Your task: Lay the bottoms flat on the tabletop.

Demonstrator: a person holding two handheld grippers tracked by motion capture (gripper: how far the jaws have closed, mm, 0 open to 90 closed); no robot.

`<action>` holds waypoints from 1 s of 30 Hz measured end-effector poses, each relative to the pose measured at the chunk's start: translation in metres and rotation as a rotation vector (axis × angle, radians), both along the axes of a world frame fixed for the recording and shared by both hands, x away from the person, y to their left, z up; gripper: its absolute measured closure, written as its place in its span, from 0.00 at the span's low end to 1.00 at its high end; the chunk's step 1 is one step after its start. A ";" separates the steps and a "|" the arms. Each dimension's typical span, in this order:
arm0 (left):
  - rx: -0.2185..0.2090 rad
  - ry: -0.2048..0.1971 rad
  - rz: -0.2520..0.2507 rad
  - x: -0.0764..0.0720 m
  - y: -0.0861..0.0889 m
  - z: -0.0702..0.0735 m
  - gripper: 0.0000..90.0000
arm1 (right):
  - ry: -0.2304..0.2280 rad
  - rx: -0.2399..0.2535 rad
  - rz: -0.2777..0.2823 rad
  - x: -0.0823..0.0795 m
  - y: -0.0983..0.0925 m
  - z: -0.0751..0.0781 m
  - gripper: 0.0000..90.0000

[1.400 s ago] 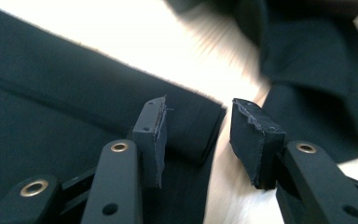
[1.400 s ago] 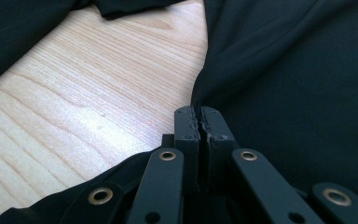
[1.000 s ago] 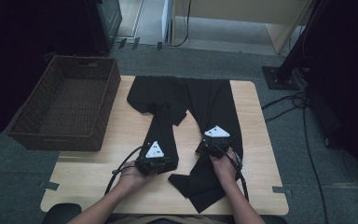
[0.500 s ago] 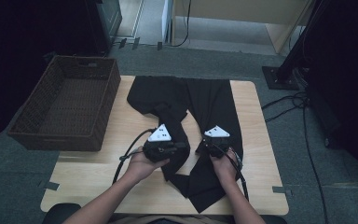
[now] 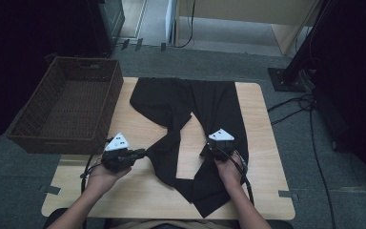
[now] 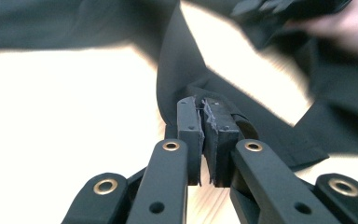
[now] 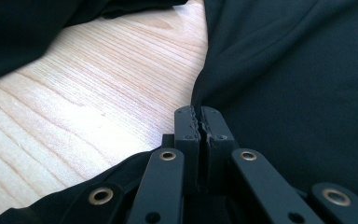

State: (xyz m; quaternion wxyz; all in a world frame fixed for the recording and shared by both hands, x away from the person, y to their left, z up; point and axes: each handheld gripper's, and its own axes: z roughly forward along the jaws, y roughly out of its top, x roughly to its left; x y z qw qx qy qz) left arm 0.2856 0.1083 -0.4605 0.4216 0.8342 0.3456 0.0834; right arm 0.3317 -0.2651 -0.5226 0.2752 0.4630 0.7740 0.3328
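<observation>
Pinching a hem edge of the black trousers (image 5: 190, 114) with the left gripper (image 5: 140, 153), jaws pressed together on the cloth, likely drawing that leg sideways to straighten it across the tabletop (image 5: 143, 200). Clamping the inner edge of the other leg with the right gripper (image 5: 205, 151), jaws likewise closed on fabric, seemingly anchoring the garment against the pull. Lying spread over the tabletop's middle, waist far, 2 legs near. Sitting well apart at left, a wicker basket (image 5: 43, 138), perhaps awaiting the folded garment.
</observation>
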 end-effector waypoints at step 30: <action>-0.040 0.032 -0.030 0.058 -0.046 -0.007 0.71 | -0.001 0.001 0.003 0.000 0.000 0.000 0.97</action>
